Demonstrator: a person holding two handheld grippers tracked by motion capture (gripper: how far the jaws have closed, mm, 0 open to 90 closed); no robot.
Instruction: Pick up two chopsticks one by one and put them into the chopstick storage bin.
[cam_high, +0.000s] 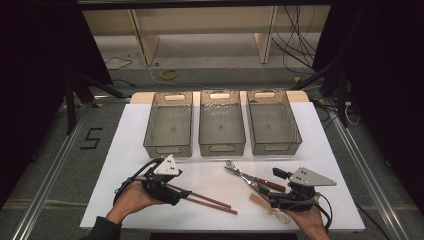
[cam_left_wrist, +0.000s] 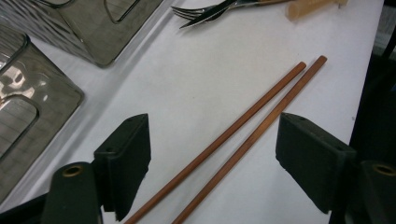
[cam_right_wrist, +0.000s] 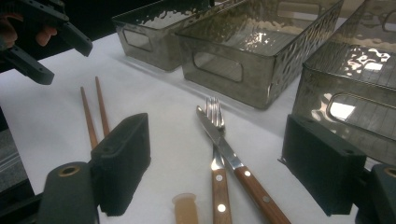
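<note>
**Both grippers open over cutlery**

The left gripper (cam_left_wrist: 212, 154) is held wide open, nothing grasped; two chopsticks (cam_left_wrist: 243, 135) lie between its jaws on the bench (cam_high: 150, 200). The right gripper (cam_right_wrist: 215, 163) is likewise spread empty, with a fork (cam_right_wrist: 215, 140) and knife (cam_right_wrist: 233, 163) between its jaws, three bins (cam_high: 221, 122) beyond.

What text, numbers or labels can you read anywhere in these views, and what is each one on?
"5": a large dark digit marked on the grey floor left of the table.
No other text: the three bins, chopsticks, knife and fork carry no readable words, brands or labels.
</note>
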